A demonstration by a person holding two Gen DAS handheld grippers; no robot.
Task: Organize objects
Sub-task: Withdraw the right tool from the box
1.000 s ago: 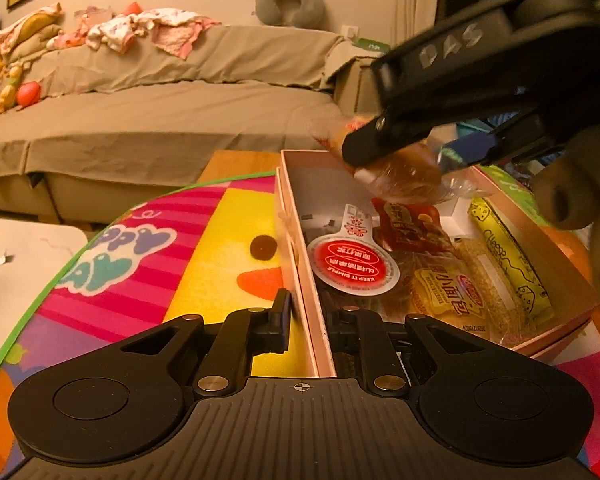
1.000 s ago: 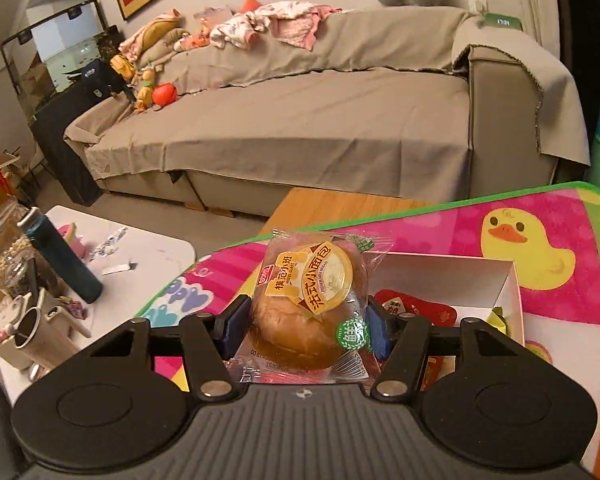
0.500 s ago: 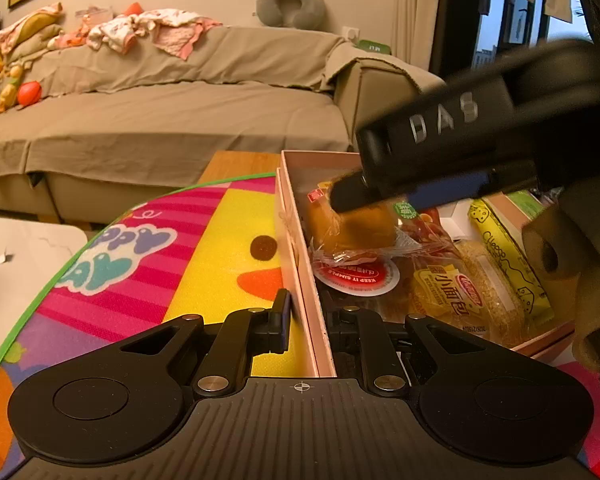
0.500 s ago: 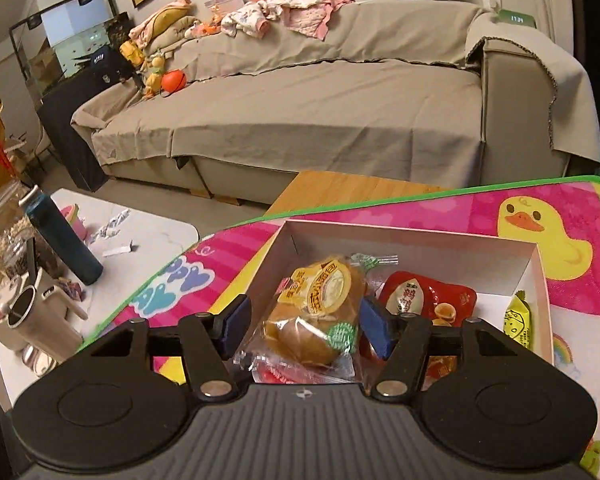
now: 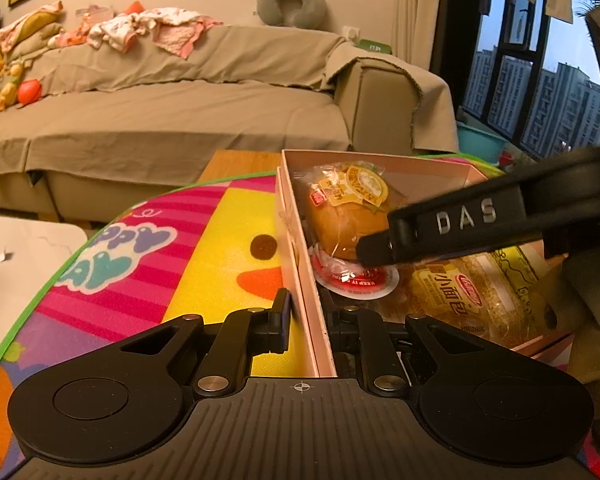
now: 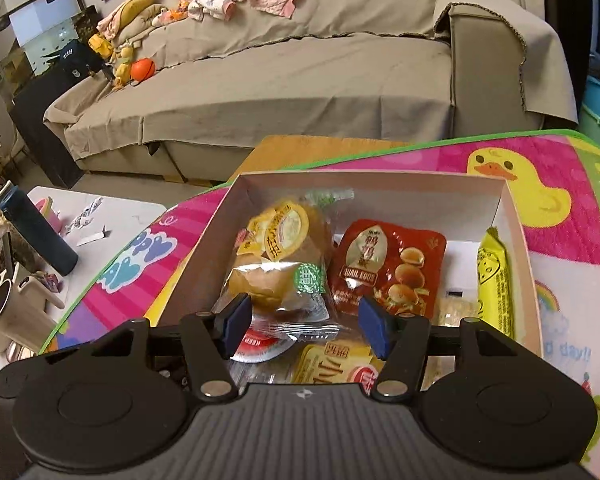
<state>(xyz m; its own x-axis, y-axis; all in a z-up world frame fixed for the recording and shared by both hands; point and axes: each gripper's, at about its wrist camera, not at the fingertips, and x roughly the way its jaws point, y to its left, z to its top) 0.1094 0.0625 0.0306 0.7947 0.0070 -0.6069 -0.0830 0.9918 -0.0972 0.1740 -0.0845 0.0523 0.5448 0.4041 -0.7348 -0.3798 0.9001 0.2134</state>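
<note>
A pink open box (image 6: 360, 184) of snacks sits on a colourful play mat (image 5: 204, 248). My left gripper (image 5: 306, 320) is shut on the box's near side wall (image 5: 300, 280), one finger outside and one inside. A wrapped bun (image 6: 276, 264) with a yellow label lies tilted in the box's left part, on a red-lidded round cup (image 5: 356, 280). My right gripper (image 6: 304, 324) hangs low over the box just behind the bun. Only the wrapper's tail lies between its blue pads, and a gap shows at the right pad. One of its black fingers (image 5: 452, 224) crosses the left wrist view.
In the box also lie a red quail-egg pack (image 6: 384, 268), a yellow bar (image 6: 494, 280) and a yellow bread pack (image 5: 460, 300). A white side table at the left holds a dark bottle (image 6: 40, 236) and a mug (image 6: 16, 312). A covered sofa (image 6: 300, 72) stands behind.
The right gripper came down into the box with the bun. The bun now rests on the contents, ahead of the pads. The left gripper kept still on the wall.
</note>
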